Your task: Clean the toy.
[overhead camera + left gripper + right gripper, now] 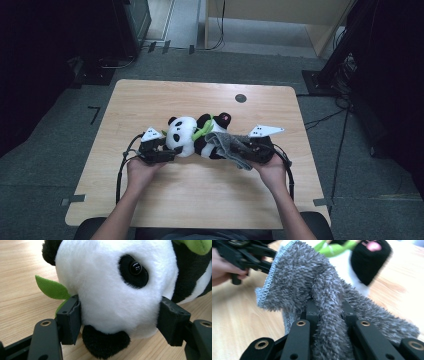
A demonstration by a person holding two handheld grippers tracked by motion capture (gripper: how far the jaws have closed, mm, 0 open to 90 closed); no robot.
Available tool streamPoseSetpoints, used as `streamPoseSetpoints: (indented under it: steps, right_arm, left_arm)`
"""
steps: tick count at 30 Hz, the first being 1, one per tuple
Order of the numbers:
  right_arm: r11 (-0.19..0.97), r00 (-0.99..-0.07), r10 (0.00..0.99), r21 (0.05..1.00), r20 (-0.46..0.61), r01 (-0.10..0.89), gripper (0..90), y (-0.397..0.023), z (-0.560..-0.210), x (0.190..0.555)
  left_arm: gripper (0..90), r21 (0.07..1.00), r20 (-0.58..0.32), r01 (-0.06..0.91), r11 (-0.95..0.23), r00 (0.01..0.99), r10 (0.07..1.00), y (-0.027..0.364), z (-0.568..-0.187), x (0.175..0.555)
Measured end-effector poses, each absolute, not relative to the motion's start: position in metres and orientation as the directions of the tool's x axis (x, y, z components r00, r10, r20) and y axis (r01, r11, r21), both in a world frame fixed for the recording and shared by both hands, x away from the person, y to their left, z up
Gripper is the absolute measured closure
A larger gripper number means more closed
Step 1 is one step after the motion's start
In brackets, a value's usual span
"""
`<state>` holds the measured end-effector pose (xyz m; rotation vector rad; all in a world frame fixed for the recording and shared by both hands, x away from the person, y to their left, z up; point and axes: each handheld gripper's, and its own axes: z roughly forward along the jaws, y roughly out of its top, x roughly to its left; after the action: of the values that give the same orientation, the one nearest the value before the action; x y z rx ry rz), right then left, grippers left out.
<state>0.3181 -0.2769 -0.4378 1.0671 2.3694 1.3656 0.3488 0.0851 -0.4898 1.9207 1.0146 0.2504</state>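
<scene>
The plush panda (197, 136) lay on its side near the middle of the wooden table (200, 195), its white head toward the person's left and its black-and-white body toward the right. A green cloth leaf (51, 287) stuck out beside the panda's head, flat against the tabletop, and a green band (201, 131) crossed the panda at the neck. One black paw with a pink pad (224, 119) pointed toward the table's far edge.

The left gripper (170, 150) met the panda's head from the person's side. In the left gripper view its two jaws stood on either side of the white face, the left-hand pad touching the fur and the right-hand pad at the cheek's edge; they were moderately wide, and whether they pressed the head I could not tell for certain. The panda's black ear (106, 343) lay low between the jaws, against the table.

The right gripper (243, 146) came in at the panda's body end, its jaws drawn together and clamped on a grey fuzzy cloth (312, 290). The cloth bunched up between the jaws and draped over the panda's lower body, covering part of the black fur there. In the right gripper view, the left hand (223, 268) showed beyond the cloth.

Past the panda, a small dark round disc (240, 98) sat near the table's far edge. Beyond the table lay grey carpet (60, 125) with cables (325, 119).
</scene>
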Motion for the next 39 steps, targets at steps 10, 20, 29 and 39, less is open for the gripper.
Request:
streamPoseSetpoints:
  steps: [10, 20, 29, 39]
  right_arm:
    - [0.307, -0.655, 0.734, 0.773, 0.178, 0.555, 76.2, -0.288, -0.445, 0.323]
    - [0.252, -0.671, 0.711, 0.815, 0.21, 0.522, 76.6, -0.298, -0.419, 0.303]
    - [0.314, -0.747, 0.638, 0.822, 0.188, 0.475, 76.3, -0.266, -0.403, 0.287]
    - [0.453, -0.833, 0.528, 0.776, 0.164, 0.44, 76.2, -0.199, -0.417, 0.275]
  left_arm:
    - [28.3, 0.8, -0.224, 0.552, -0.236, 0.639, 0.736, 0.086, -0.49, 0.35]
    - [28.9, 0.797, -0.222, 0.554, -0.241, 0.64, 0.736, 0.086, -0.489, 0.351]
    - [29.1, 0.795, -0.219, 0.555, -0.243, 0.637, 0.739, 0.085, -0.488, 0.35]
    - [29.6, 0.794, -0.223, 0.559, -0.241, 0.635, 0.74, 0.085, -0.487, 0.351]
